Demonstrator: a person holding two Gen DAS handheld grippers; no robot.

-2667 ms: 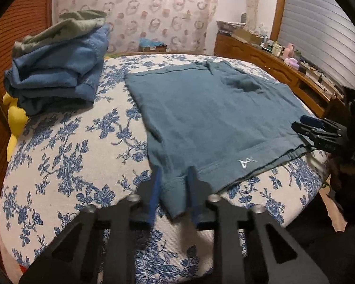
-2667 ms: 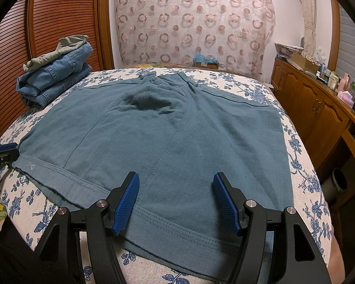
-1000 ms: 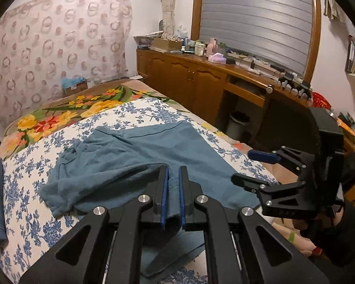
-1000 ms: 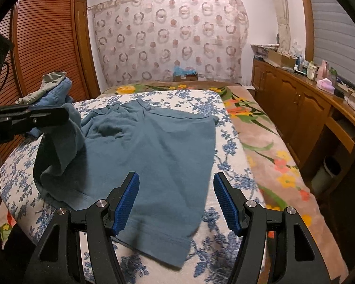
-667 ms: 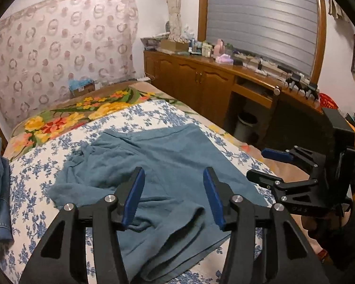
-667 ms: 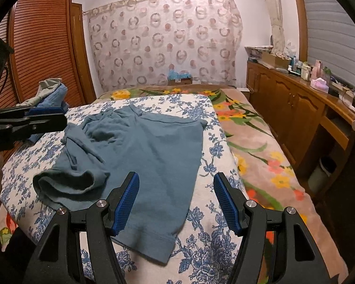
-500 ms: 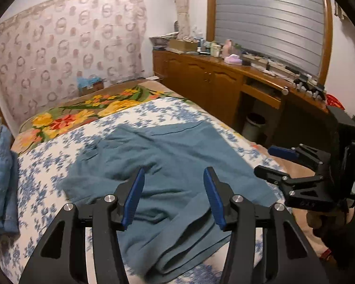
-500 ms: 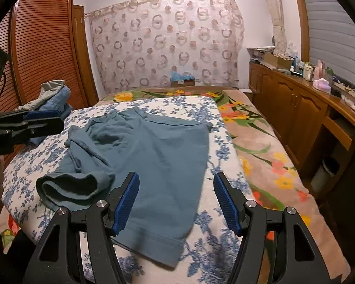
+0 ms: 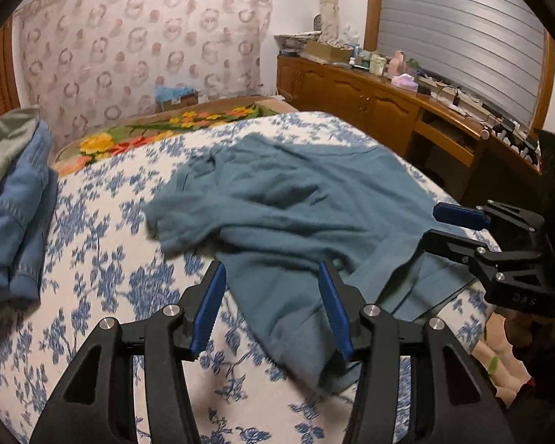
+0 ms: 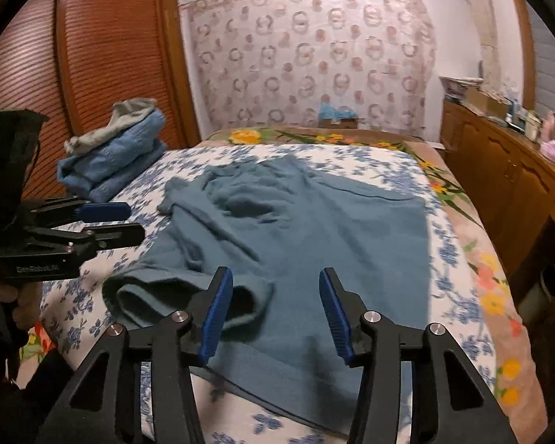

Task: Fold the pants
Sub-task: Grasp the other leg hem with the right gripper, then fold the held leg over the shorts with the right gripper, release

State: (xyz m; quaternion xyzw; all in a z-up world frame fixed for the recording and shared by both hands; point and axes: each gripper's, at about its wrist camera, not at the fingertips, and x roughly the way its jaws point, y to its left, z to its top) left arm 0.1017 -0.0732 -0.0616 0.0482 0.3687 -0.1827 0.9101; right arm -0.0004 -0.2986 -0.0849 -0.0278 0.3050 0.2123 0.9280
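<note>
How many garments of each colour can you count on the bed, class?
Teal: 1, the pants
Blue denim: 1 folded pile, piece count unclear
Grey-green: 1, on top of the denim
Total: 3 at least

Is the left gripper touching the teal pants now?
Apart. In the right wrist view, the left gripper hangs open beside the teal pants, with floral bedsheet showing between them.

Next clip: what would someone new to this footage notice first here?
The teal pants sprawl across the middle of the floral bedspread, one leg thrown over the other in a rumpled half-fold. Both grippers hang open above them, the left gripper and right gripper, holding nothing. A stack of folded jeans sits at the bed's far left corner by the slatted wardrobe.
</note>
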